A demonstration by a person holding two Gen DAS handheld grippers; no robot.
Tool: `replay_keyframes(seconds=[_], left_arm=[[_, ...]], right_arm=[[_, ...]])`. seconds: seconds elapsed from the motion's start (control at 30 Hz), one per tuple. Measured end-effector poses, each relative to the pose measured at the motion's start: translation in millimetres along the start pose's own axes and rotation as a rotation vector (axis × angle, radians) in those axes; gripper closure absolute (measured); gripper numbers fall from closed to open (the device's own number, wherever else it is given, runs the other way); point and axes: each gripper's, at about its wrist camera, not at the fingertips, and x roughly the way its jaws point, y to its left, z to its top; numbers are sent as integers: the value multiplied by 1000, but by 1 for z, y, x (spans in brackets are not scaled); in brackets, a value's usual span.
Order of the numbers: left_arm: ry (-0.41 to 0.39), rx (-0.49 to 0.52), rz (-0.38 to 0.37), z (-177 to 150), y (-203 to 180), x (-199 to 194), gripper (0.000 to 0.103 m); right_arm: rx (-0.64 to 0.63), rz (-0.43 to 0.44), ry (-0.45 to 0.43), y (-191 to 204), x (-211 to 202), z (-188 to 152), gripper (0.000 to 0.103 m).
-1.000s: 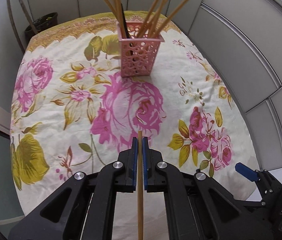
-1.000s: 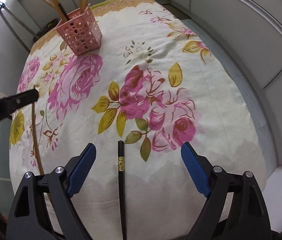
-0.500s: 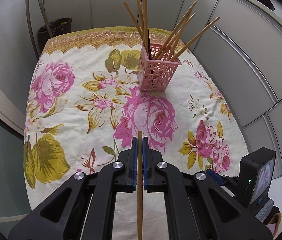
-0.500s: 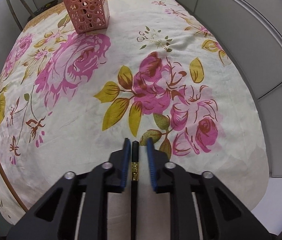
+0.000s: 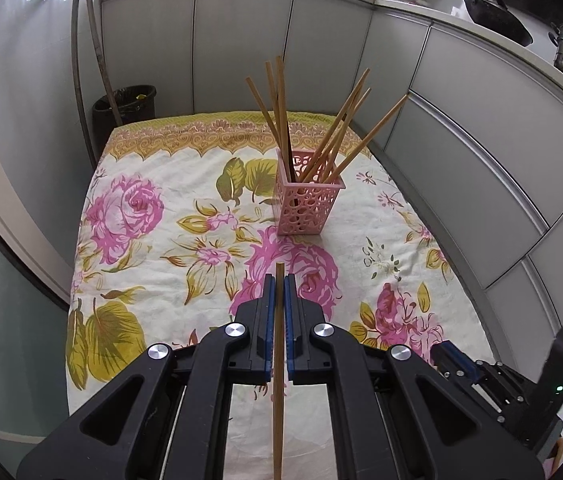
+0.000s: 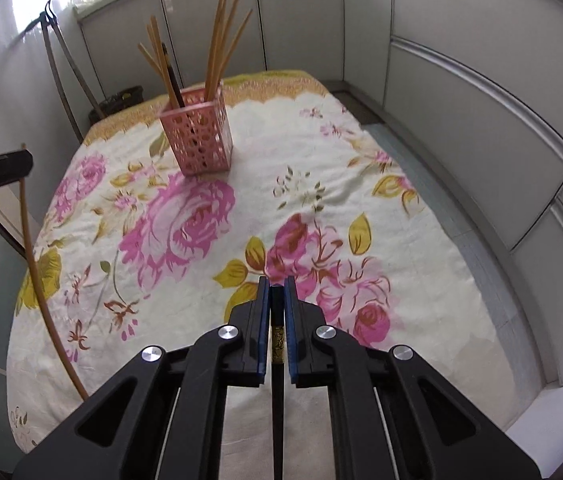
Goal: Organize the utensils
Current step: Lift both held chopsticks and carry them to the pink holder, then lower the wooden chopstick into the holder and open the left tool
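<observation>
A pink perforated holder [image 5: 306, 208] [image 6: 197, 136] stands upright toward the far end of the flowered tablecloth [image 5: 153, 248], holding several wooden chopsticks and a dark one. My left gripper [image 5: 279, 280] is shut on a wooden chopstick [image 5: 278, 380] that runs back between its blue pads, raised above the cloth. My right gripper [image 6: 276, 284] is shut on a black chopstick [image 6: 277, 400] with a gold band, also lifted off the cloth. In the right wrist view the left gripper [image 6: 21, 158] shows at the left edge with its wooden chopstick [image 6: 39, 292] hanging below.
Grey cabinet fronts [image 5: 461, 128] wall the table on the far and right sides. A black bin [image 5: 125, 108] and leaning poles [image 5: 81, 80] stand past the far left corner. Pans [image 5: 497, 16] sit on the counter at upper right.
The right gripper closed on the black chopstick and lifted it off the cloth. Both grippers rose and tilted up, so the holder and cabinets now show more fully.
</observation>
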Motion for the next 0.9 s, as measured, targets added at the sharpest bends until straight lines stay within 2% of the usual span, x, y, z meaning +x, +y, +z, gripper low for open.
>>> replay_keyframes(seconds=[0.2,0.43,0.7,0.9], left_arm=[[-54,7,10,5,-5,-12,100],[-146,-5,34,28,-12,-20,100],[-391,-41,65,101,-20,-36,100],[-472,-45,58,148,-30,-36,100]], right_arm=[[57,72,-148,-15,-44,30,96],[85,107,-312,-25,-90,69,96],[116,139,-436,-37,-110,125,96],[123,151,-462,-42,-100,149,96]])
